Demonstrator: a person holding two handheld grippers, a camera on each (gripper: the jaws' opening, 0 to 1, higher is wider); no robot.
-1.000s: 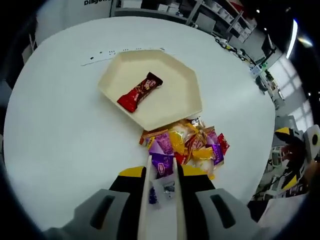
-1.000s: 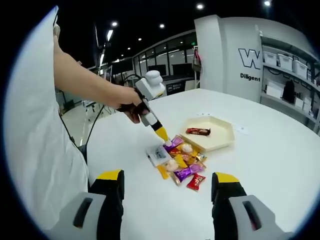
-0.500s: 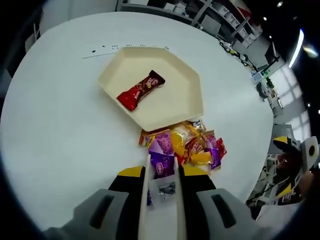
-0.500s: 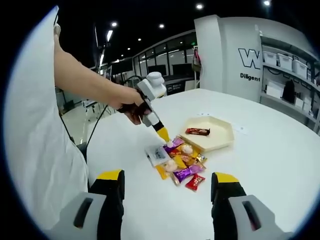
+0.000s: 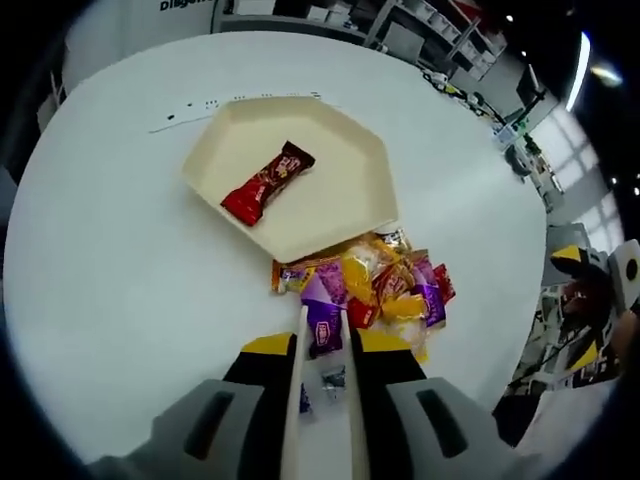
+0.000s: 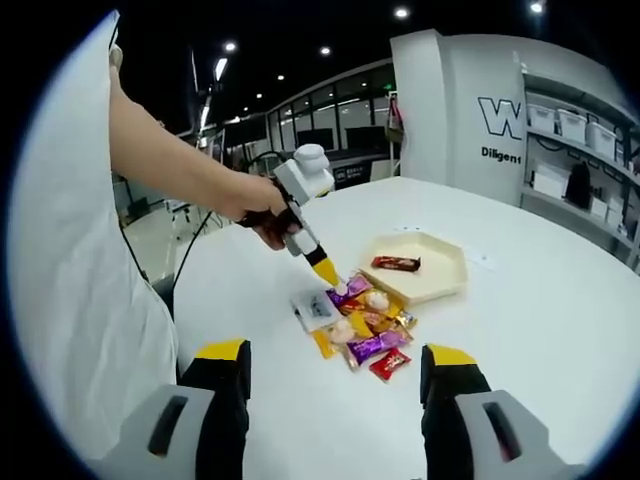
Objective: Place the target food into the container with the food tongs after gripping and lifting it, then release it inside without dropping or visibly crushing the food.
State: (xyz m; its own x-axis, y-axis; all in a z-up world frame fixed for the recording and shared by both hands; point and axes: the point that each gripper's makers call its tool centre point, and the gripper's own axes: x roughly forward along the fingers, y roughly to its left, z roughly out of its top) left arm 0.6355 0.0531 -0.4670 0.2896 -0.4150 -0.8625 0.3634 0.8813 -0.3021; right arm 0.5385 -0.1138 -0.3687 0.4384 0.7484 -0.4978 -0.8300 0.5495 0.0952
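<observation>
My left gripper [image 5: 325, 345] is shut on metal food tongs [image 5: 303, 330], whose two arms reach forward over the near edge of a pile of wrapped candies [image 5: 385, 285]. A purple-wrapped candy [image 5: 322, 325] lies between the tong arms; whether they press on it I cannot tell. Beyond the pile stands a cream hexagonal tray [image 5: 345, 205] holding one red-brown candy bar [image 5: 266, 182]. In the right gripper view a hand holds the left gripper [image 6: 300, 215] with the tongs' tips at the candy pile [image 6: 365, 325]. My right gripper [image 6: 335, 385] hangs open above the table.
The round white table [image 5: 120, 290] has bare surface all around the pile and tray. A clear packet [image 6: 313, 307] lies beside the pile. A person's arm and white sleeve [image 6: 70, 300] fill the left of the right gripper view. Shelves with bins stand behind.
The left gripper has shifted slightly, so tray and pile sit a little further left in its view. The tongs stay over the purple candy. The right gripper has not moved.
</observation>
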